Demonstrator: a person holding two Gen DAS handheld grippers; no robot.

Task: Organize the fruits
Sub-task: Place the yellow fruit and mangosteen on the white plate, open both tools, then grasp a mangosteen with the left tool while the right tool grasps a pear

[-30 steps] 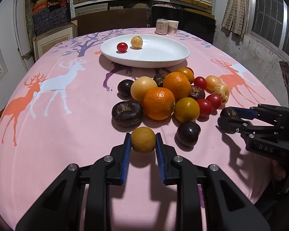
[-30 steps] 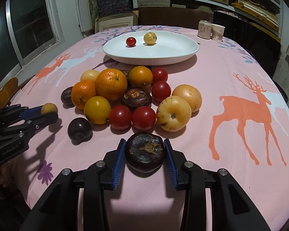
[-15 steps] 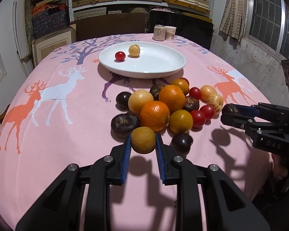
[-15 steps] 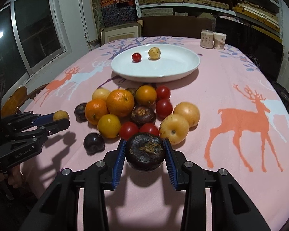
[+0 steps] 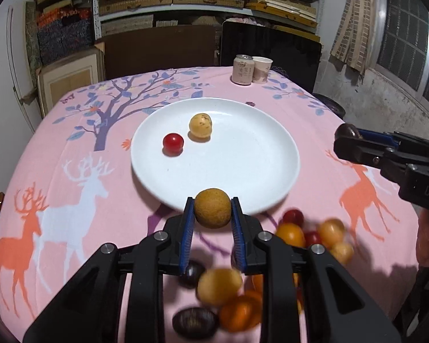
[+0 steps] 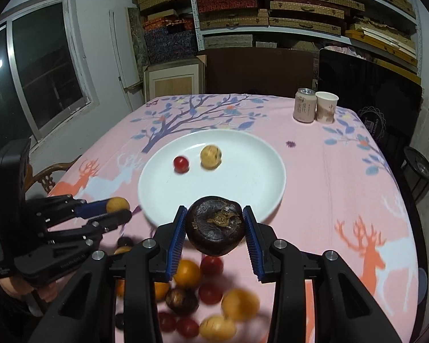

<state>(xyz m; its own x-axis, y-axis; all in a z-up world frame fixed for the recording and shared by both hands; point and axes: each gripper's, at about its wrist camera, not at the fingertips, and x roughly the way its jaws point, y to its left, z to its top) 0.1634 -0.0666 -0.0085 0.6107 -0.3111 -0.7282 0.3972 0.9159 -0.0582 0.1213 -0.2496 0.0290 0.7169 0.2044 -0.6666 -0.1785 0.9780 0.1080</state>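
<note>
Brown fruit (image 5: 212,211): round, gripped, above plate (image 5: 271,154) near rim.
Dark fruit (image 6: 215,225): gripped, likewise.
Pile (image 6: 208,291): before plate.

Glossy white plate (image 5: 271,171) is gleaming on matt pink cloth (image 5: 71,200) — dark fruit (image 6: 214,225) looking rough, w/ leathery skin.

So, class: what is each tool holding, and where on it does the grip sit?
Left tool: small round tan-brown fruit, pinched at its two sides. Right tool: dark purple-brown mangosteen, pinched at its two sides, calyx facing the camera.
</note>
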